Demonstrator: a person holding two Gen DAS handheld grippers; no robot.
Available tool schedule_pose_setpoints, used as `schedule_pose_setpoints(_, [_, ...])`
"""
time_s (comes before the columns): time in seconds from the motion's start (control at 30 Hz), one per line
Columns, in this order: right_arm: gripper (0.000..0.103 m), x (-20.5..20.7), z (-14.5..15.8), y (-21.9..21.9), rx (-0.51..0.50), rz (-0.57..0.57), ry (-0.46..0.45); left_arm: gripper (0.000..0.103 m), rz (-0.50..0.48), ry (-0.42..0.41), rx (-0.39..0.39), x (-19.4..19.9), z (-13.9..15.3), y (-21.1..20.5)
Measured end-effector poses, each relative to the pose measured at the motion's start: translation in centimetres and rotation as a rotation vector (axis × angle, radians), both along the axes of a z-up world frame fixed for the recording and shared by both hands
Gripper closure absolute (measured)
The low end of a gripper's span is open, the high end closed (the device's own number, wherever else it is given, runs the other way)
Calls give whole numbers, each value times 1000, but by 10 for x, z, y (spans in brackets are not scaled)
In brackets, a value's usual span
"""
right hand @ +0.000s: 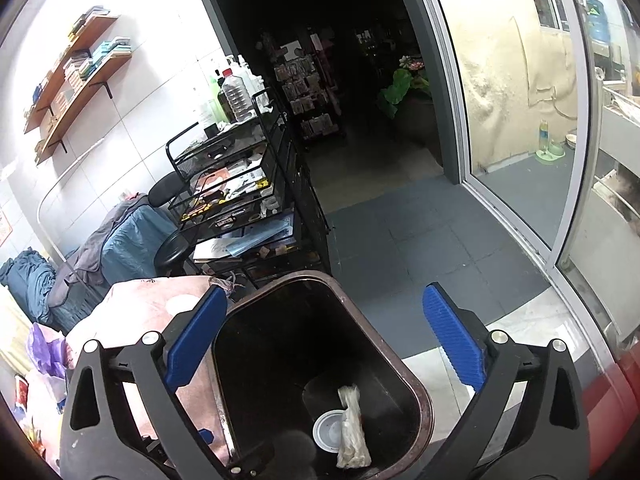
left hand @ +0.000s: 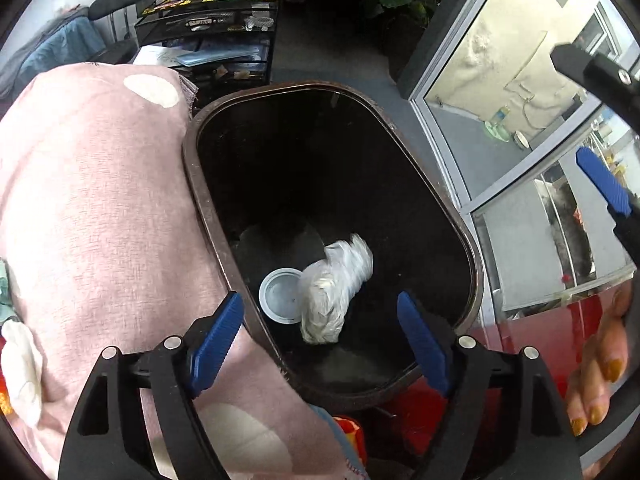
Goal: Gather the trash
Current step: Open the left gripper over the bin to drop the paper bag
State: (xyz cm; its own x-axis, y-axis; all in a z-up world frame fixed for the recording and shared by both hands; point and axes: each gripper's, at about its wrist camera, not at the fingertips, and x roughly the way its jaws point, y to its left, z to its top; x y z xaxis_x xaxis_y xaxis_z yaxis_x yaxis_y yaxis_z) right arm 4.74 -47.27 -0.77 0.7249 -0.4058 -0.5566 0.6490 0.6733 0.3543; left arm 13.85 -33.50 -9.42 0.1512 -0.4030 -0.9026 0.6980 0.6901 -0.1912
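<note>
1. We see the left gripper [left hand: 320, 344] directly over the trash bin [left hand: 476, 256], jaws spread wide and holding nothing; the plastic bag [left hand: 336, 292] lies below it at the bin's bottom, its long axis running away from the jaws, touching a white lid [left hand: 280, 300].
2. Our right gripper [right hand: 320, 344] is also wide open and empty (farther back, we judge).
3. The right wrist view shows the grey floor [right hand: 400, 248] beyond; the left shows fingers [left hand: 600, 376] of the other hand.

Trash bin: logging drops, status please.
Left hand-held gripper open, empty, over dark brown plastic trash bin. Right hand-held gripper open, empty. Clear plastic bag, white round lid inside. Nothing blocking.
</note>
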Motion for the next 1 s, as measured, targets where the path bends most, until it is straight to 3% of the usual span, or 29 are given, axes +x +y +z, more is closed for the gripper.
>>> schedule_pose_setpoints(0.13, [6,-3,5,3,-15,4,-19,22,12,-58,-2,-5,9,9])
schedule_pose_setpoints(0.5, [6,-3,13,17,-23,93,-91,16,106,-340,-12,-26,50,61])
schedule_pose_setpoints(0.77, [6,4,17,43,-12,211,-155,16,244,-425,-75,-29,76,115])
schedule_pose_setpoints(1.0, [6,17,16,85,-44,342,-159,16,368,-506,-122,-36,92,165])
